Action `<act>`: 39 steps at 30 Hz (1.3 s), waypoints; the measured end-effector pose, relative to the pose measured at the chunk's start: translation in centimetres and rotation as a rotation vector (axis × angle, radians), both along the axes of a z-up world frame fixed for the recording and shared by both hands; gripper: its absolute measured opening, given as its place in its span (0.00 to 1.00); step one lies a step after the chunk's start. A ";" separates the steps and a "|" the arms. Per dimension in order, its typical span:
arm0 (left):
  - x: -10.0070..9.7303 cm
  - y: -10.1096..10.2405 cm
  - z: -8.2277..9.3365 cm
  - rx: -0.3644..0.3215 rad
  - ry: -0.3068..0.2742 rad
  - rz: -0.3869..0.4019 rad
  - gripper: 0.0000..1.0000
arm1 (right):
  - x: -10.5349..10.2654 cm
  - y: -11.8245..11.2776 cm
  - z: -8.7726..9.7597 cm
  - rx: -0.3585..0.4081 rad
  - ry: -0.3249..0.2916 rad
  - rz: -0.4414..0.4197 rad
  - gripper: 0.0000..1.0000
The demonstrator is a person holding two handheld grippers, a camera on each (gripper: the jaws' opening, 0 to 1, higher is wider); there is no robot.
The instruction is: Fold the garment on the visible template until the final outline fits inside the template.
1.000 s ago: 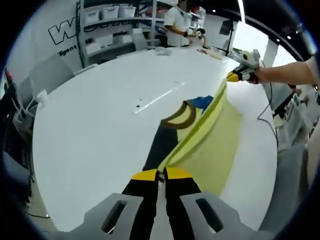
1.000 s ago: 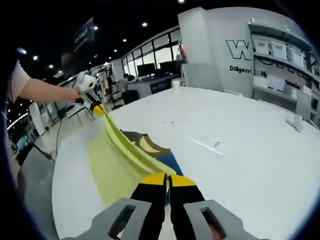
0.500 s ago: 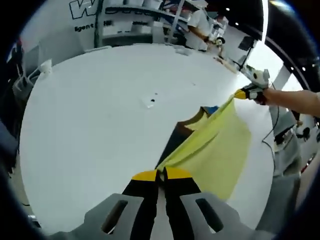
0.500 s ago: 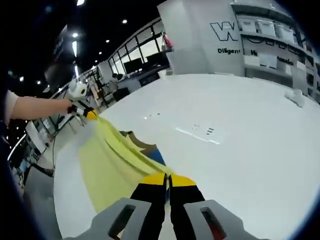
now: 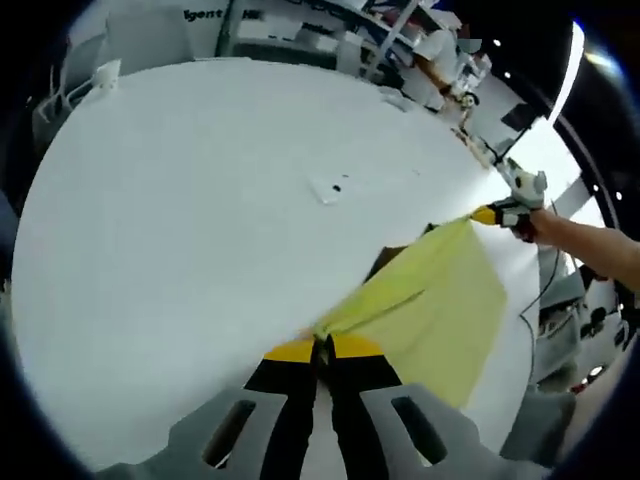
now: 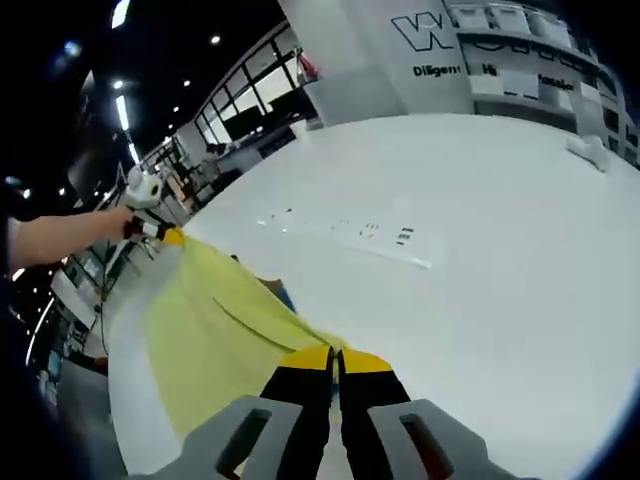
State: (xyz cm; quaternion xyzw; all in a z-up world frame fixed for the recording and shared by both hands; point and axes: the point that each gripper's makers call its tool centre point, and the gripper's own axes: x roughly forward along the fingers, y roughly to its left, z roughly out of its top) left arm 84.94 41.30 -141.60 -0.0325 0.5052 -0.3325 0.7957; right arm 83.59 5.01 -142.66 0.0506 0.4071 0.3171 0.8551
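A yellow garment (image 5: 440, 300) is stretched over the white table (image 5: 180, 200) between my two grippers. My left gripper (image 5: 322, 347) is shut on one corner of it at the bottom of the left gripper view. Far right in that view, my right gripper (image 5: 492, 213) pinches the other corner, held by a hand. A dark strip of the garment (image 5: 384, 262) peeks out from under the yellow. In the right gripper view, my right gripper (image 6: 335, 352) is shut on the yellow garment (image 6: 210, 320), and my left gripper (image 6: 168, 236) holds the far corner. A blue bit (image 6: 285, 297) shows beneath.
A pale tape line with small dark marks (image 6: 385, 243) lies on the table beyond the garment, seen also as tape marks (image 5: 328, 188). A small white object (image 6: 586, 147) sits far right. Shelves and people (image 5: 440, 50) stand past the table's far edge. A cable (image 5: 545, 290) hangs off the right side.
The yellow layer has been carried over the dark and blue part of the garment, which is now almost covered. Both cameras tilted down toward the table.
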 end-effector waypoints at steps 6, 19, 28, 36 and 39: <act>0.1 -0.2 -0.8 -0.005 0.027 0.035 0.05 | 0.6 -0.1 -0.8 -0.007 0.022 -0.026 0.00; 1.7 0.2 0.1 0.021 -0.070 0.058 0.01 | 0.8 -0.3 0.4 -0.032 -0.033 -0.026 0.00; 0.5 0.1 -0.7 0.000 -0.007 0.068 0.18 | -0.1 0.0 -0.2 -0.038 -0.006 -0.015 0.05; 0.1 -0.3 -1.8 -0.024 0.063 0.091 0.22 | -0.1 -0.4 -0.8 -0.007 0.035 -0.056 0.09; 0.1 -0.5 -1.9 -0.029 0.065 0.089 0.11 | -0.2 -0.4 -0.8 0.002 0.046 -0.060 0.09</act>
